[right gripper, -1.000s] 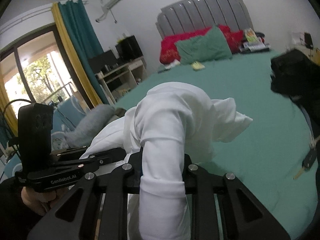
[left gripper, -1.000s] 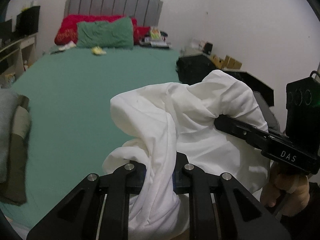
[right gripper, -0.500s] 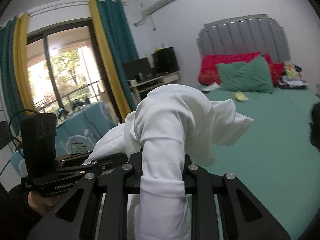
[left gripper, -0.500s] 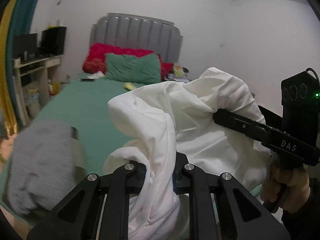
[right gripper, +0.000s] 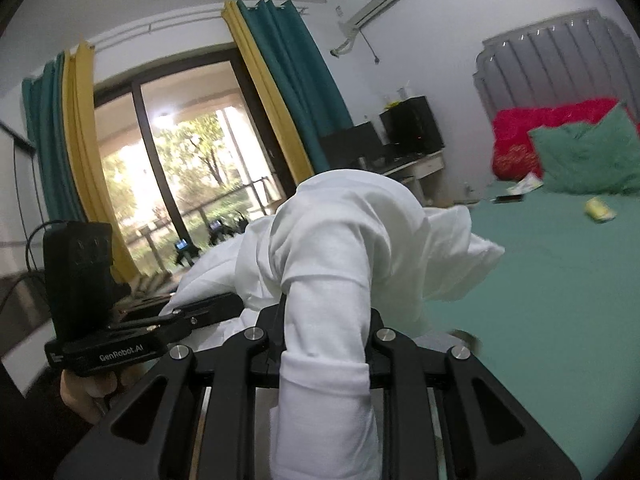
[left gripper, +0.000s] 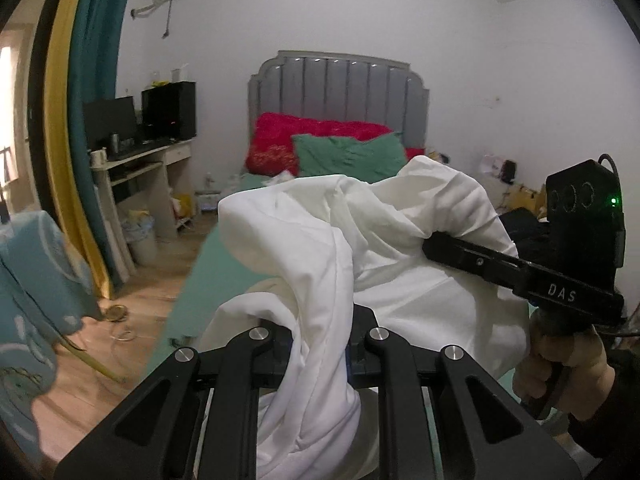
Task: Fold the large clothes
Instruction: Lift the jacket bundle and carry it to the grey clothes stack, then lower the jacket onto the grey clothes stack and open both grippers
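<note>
A bunched white garment (left gripper: 360,248) hangs in the air between both grippers, above the green bed (right gripper: 560,280). My left gripper (left gripper: 320,344) is shut on a thick fold of it, which drapes down between the fingers. My right gripper (right gripper: 326,332) is shut on a sleeve-like roll of the same white garment (right gripper: 340,248). In the left wrist view the right gripper's body (left gripper: 560,280) reaches in from the right, its tip buried in the cloth. In the right wrist view the left gripper's body (right gripper: 112,320) shows at the left.
Red pillows (left gripper: 288,140) and a green pillow (left gripper: 348,156) lie at the grey headboard (left gripper: 340,88). A desk with monitors (left gripper: 140,148) stands left of the bed. A blue patterned cloth (left gripper: 28,300) hangs at far left. Curtains frame a glass door (right gripper: 180,184). Small items lie on the sheet (right gripper: 598,208).
Both grippers, still holding the white garment, have swung to the left and tilted up. The views now take in the desk, curtains and glass door instead of the bed's right side.
</note>
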Demonstrator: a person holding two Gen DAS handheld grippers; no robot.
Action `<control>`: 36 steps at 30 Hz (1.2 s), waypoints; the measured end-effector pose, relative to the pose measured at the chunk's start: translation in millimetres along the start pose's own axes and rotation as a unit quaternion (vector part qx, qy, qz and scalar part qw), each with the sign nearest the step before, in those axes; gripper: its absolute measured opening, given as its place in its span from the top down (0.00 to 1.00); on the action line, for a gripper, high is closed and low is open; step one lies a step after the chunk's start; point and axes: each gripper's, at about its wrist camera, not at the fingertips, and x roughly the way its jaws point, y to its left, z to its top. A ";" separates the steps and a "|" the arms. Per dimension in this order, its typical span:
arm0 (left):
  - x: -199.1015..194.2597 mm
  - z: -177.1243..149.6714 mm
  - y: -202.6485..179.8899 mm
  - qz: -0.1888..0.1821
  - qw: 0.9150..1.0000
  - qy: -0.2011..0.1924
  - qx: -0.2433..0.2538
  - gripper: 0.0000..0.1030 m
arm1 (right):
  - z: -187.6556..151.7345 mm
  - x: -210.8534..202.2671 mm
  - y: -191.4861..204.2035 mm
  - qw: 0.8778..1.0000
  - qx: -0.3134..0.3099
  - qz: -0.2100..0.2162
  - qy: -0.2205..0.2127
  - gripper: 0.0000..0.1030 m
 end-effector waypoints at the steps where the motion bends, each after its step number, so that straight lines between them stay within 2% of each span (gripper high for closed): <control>1: 4.7 1.3 9.6 0.002 1.000 0.008 0.000 0.80 | -2.1 12.7 -3.6 1.000 0.017 0.009 0.001 0.80; 3: 34.0 -7.2 39.6 0.011 0.999 0.046 -0.012 0.74 | -15.7 48.4 -20.9 0.997 0.068 0.018 0.022 0.80; 5: 66.0 -25.7 69.3 0.007 0.994 0.091 -0.052 0.70 | -42.6 80.9 -44.9 0.990 0.125 0.007 0.062 0.79; 7: 103.3 -63.9 97.0 0.010 0.983 0.152 -0.101 0.68 | -78.5 108.0 -73.0 0.977 0.173 -0.020 0.119 0.77; 8: 118.0 -79.7 103.4 0.019 0.978 0.176 -0.108 0.68 | -104.8 119.1 -90.1 0.967 0.197 -0.048 0.157 0.74; 9: 133.8 -101.1 108.6 0.045 0.972 0.202 -0.110 0.68 | -121.1 120.9 -101.0 0.961 0.207 -0.064 0.172 0.72; 11: 146.8 -126.9 114.0 0.081 0.966 0.223 -0.106 0.68 | -140.1 103.3 -116.3 0.967 0.205 -0.051 0.141 0.72; 14: 150.5 -151.3 121.4 0.055 0.965 0.213 -0.144 0.68 | -141.0 83.8 -115.2 0.975 0.161 -0.072 0.135 0.64; 16: 146.8 -156.6 124.5 0.061 0.965 0.201 -0.158 0.67 | -139.9 77.7 -111.2 0.977 0.143 -0.065 0.141 0.58; 19: 134.5 -156.4 123.7 0.082 0.962 0.191 -0.175 0.67 | -138.0 68.0 -99.4 0.979 0.105 -0.089 0.152 0.32; 20: 126.8 -153.5 120.5 0.086 0.963 0.187 -0.175 0.67 | -138.8 62.7 -95.9 0.977 0.090 -0.107 0.161 0.16; 21: 122.4 -150.8 117.9 0.087 0.964 0.182 -0.173 0.67 | -138.4 60.4 -98.3 0.974 0.086 -0.122 0.170 0.06; 27: 89.1 -142.8 91.6 0.115 0.970 0.158 -0.146 0.65 | -145.0 47.9 -99.6 0.966 0.134 -0.125 0.184 0.05; 32: 57.5 -144.2 74.6 0.146 0.969 0.143 -0.139 0.62 | -135.3 31.4 -94.7 0.964 0.136 -0.130 0.187 0.05; 36: 38.6 -145.0 56.3 0.140 0.970 0.144 -0.140 0.62 | -131.0 20.2 -90.4 0.964 0.134 -0.133 0.185 0.05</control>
